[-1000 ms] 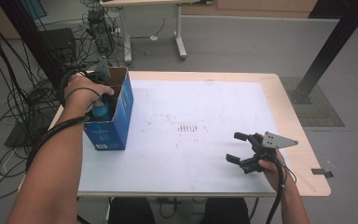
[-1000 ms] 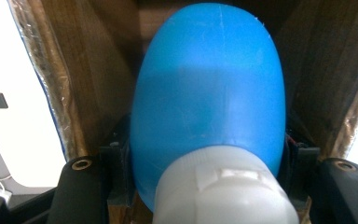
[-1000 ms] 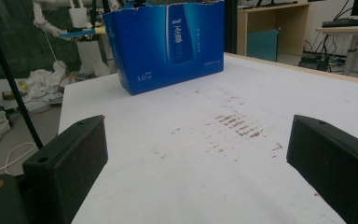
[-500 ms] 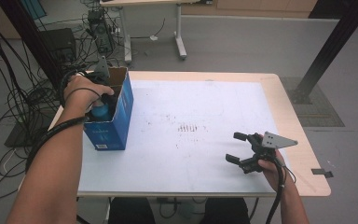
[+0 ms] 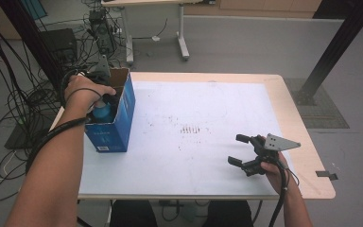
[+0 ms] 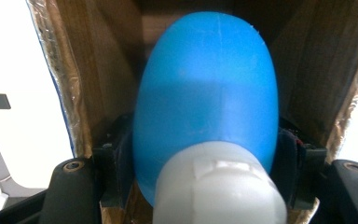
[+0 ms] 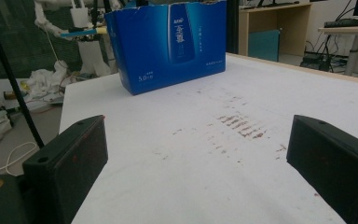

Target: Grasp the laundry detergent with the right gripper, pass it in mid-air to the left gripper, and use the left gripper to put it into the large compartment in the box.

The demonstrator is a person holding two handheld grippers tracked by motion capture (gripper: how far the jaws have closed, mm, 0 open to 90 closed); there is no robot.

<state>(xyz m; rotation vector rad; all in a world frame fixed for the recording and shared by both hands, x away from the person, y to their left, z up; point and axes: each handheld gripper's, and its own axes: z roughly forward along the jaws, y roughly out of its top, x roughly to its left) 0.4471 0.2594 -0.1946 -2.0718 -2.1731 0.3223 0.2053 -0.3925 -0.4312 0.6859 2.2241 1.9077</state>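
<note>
A blue bottle (image 6: 205, 84) with a white cap (image 6: 219, 186) stands inside an open blue carton (image 5: 116, 130) at the table's left edge. My left gripper (image 6: 205, 140) reaches down into the carton (image 6: 98, 70) with the bottle between its jaws. The jaws have just been opening, and the pads (image 6: 121, 154) still lie against the bottle's sides. In the high view a hand covers the left gripper (image 5: 105, 101) above the bottle (image 5: 103, 112). My right gripper (image 5: 235, 149) hovers open and empty over the table's front right. In its own view the right gripper (image 7: 196, 158) faces the carton (image 7: 168, 44).
The white table top (image 5: 194, 99) has brown smudges (image 5: 189, 129) at its middle. Cables and stands crowd the floor to the left (image 5: 23, 94). Another desk's legs (image 5: 182, 42) stand behind the table.
</note>
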